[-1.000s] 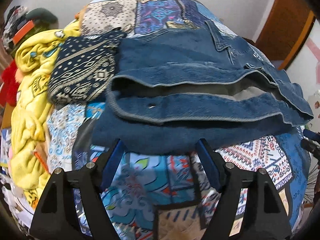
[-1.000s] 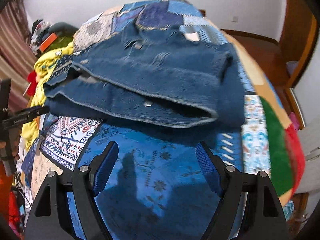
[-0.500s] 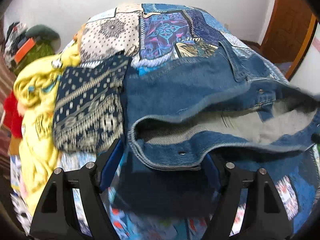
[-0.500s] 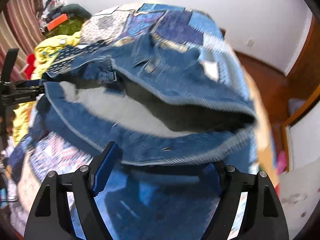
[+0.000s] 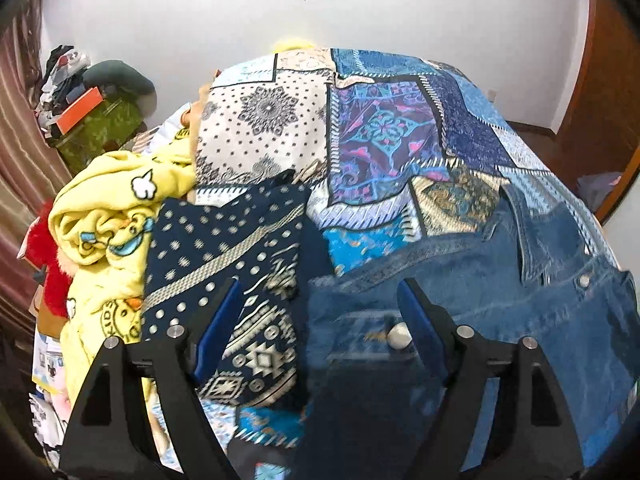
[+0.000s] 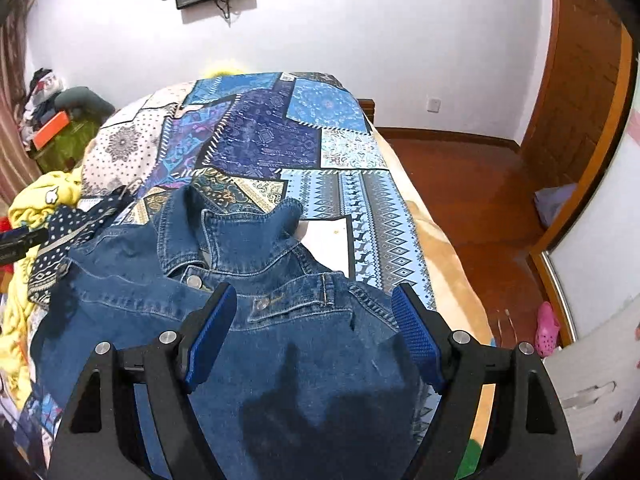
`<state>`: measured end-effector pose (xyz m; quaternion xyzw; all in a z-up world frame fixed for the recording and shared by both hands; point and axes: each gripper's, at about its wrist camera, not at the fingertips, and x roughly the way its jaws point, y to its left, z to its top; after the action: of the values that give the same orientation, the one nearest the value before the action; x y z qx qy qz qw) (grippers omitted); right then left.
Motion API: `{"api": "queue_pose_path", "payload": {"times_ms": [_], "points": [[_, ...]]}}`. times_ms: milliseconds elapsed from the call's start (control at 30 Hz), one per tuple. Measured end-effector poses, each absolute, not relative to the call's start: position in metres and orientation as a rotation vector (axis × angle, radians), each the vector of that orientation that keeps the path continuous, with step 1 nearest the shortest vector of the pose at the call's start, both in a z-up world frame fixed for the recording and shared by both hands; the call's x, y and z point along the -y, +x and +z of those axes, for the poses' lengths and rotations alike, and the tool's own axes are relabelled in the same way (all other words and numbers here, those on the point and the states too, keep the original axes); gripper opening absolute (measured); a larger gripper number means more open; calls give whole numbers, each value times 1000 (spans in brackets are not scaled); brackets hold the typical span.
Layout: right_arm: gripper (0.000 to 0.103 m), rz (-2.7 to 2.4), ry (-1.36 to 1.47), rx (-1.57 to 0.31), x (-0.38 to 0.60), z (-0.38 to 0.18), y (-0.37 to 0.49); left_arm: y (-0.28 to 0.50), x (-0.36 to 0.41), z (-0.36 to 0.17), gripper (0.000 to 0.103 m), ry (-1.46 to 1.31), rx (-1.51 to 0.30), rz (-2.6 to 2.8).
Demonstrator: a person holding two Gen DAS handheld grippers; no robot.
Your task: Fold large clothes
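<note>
Your denim jacket (image 6: 248, 344) lies on the patchwork bedspread (image 6: 276, 140) toward the near edge of the bed, collar pointing at the far wall, and it looks already doubled over on itself, so you are likely between one fold and the next.

Your right gripper (image 6: 312, 332) hovers over the jacket's chest panel with its blue pads spread wide and nothing pinched between them. Denim shows in the gap, but it lies flat below, not gripped.

Your left gripper (image 5: 316, 328) is opening at this moment. Its pads straddle the jacket's left edge and the dark patterned cloth (image 5: 224, 264) lying just beside it. The cloth there is blurred, yet neither pad appears to press on anything. A pale snap button (image 5: 399, 336) sits just beside the right pad.

Holding both grippers wide and above the garment makes sense if you mean to pick fresh grip points for the next fold.

The yellow blanket (image 5: 108, 216) bunched along the left edge of the bed keeps clear of your working area. It carries cartoon prints and the one readable word, "KIDS". Nothing legible shows on the jacket.
</note>
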<state>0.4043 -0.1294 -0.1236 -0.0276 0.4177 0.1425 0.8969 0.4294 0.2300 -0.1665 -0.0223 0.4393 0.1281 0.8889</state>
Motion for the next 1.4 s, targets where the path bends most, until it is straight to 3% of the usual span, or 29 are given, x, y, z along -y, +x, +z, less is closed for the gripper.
{"api": "queue_pose_path", "payload": {"times_ms": [300,600,667,733,800,867,933,1033,1133,1200,1400], "points": [[78,361,-140,-1007,143,-170,402,404,-250,-229,80,-132,-1094,168],[77,415,-30,-1085,148,-200,435,425,-245,-255,79,-261,-1109,81],[75,425,-11,-1095,145,-203,444,429,-246,-256,65,-281,-1105,55],[60,436,-21,-1114,139,-207,452,431,-245,-257,56,-300,-1103,20],[53,426,-42,-1122,134,-212,458,430,-243,-256,50,-287,-1089,19],[45,426,-56,-1118,129,-215,460,427,-242,-253,36,-271,-1077,19],[31,409,-78,-1090,124,-213,459,423,-240,-247,26,-249,-1063,40],[21,408,-87,-1041,124,-204,453,419,-240,-237,19,-231,-1047,60],[19,407,-94,-980,126,-188,445,412,-236,-225,17,-184,-1020,82],[18,400,-98,-935,128,-175,439,406,-230,-216,2,-128,-997,103],[17,406,-126,-804,130,-128,425,399,-228,-198,0,-92,-955,104]]}}
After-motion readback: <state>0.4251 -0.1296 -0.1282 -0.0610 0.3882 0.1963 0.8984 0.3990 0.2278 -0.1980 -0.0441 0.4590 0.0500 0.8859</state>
